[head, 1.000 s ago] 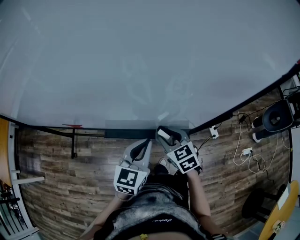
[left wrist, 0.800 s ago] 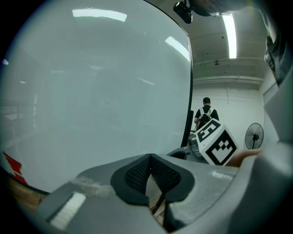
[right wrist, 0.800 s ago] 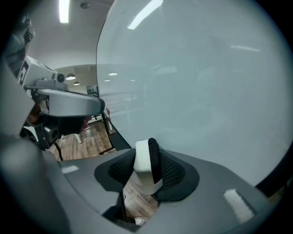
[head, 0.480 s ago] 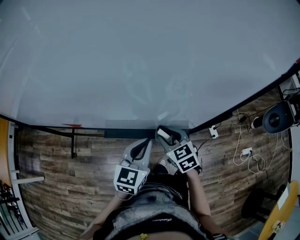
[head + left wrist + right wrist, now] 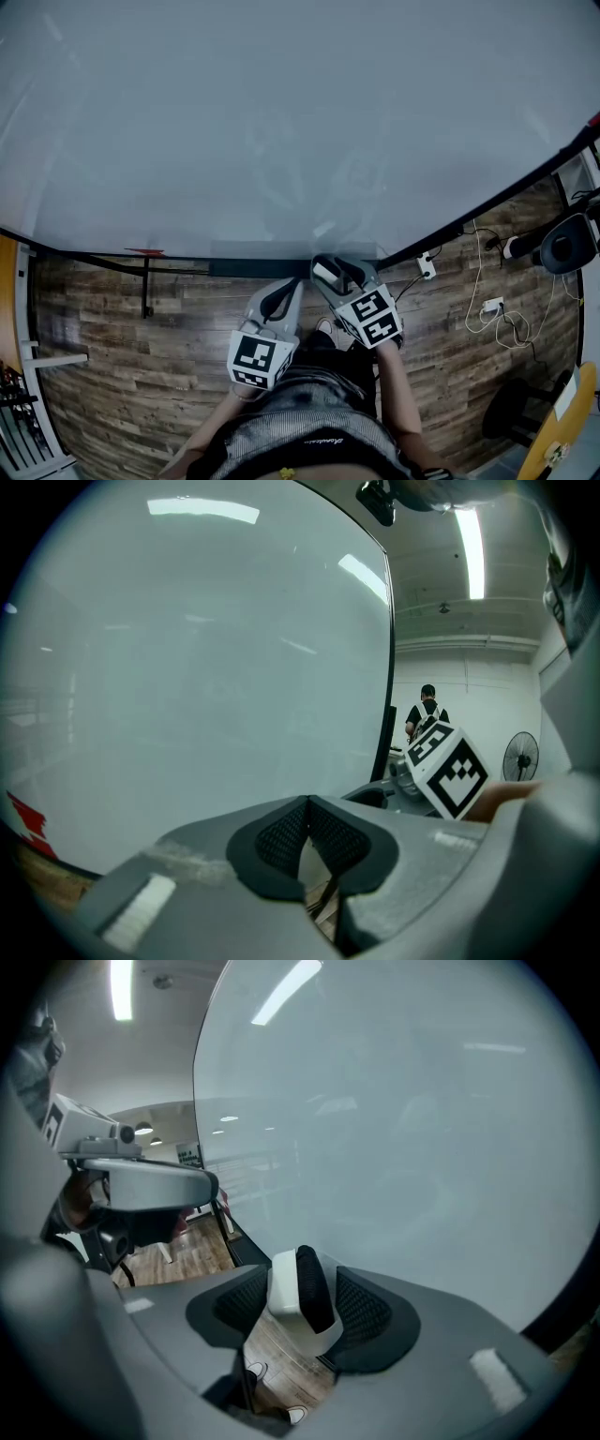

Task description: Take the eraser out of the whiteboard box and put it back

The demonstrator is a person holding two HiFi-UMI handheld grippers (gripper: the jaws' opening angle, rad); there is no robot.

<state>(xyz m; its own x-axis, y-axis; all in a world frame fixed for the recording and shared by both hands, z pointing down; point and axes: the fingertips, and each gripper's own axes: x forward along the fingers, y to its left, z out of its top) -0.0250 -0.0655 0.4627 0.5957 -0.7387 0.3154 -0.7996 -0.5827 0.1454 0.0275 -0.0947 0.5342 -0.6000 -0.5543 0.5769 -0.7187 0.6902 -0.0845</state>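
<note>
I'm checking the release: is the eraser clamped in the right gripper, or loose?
Loose, apparently: the jaws of the right gripper have just been opening; the eraser sits tilted between them, a gap beside one pad.

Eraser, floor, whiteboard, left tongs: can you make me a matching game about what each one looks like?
Things:
1. eraser
2. floor
3. whiteboard
4. left tongs

Looks:
A. shut, with nothing inside
B. white with a black side
C. brown wooden planks
D. big and pale

Pairs: 1-B, 2-C, 3-D, 4-A.
</note>
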